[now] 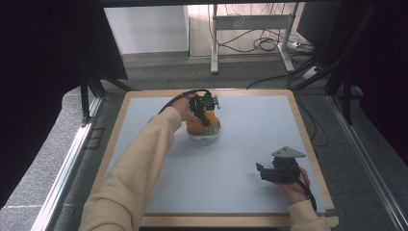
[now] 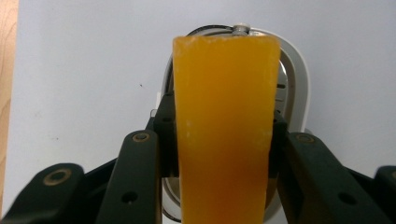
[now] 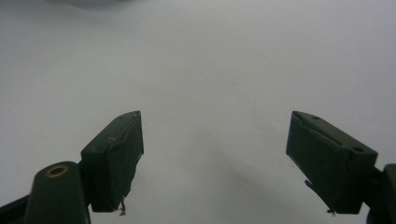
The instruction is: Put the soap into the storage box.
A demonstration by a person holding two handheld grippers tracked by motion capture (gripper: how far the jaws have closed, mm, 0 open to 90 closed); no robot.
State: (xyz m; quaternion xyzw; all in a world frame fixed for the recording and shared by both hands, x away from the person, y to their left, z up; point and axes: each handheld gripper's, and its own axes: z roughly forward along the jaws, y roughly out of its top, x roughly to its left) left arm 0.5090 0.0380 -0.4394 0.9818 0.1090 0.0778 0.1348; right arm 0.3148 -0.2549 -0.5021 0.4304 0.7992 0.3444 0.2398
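An orange block (image 2: 223,93) stands on end between the jaws of my left gripper (image 2: 224,135), which is shut on it. Under the block lies a white oval object (image 2: 300,79) with metal parts inside. In the high view the orange block (image 1: 196,126) and the white oval object (image 1: 207,137) sit at the middle back of the table, with my left gripper (image 1: 205,118) coming down on them from above. My right gripper (image 1: 262,170) rests low at the front right. Its jaws stand wide apart with nothing between them, and my right gripper (image 3: 215,128) faces bare mat.
A blue-grey mat (image 1: 240,144) covers a board with a wooden rim (image 1: 308,144). Beyond the far edge are a desk frame (image 1: 214,43) and loose cables (image 1: 262,43) on the floor. Dark curtains hang at both sides.
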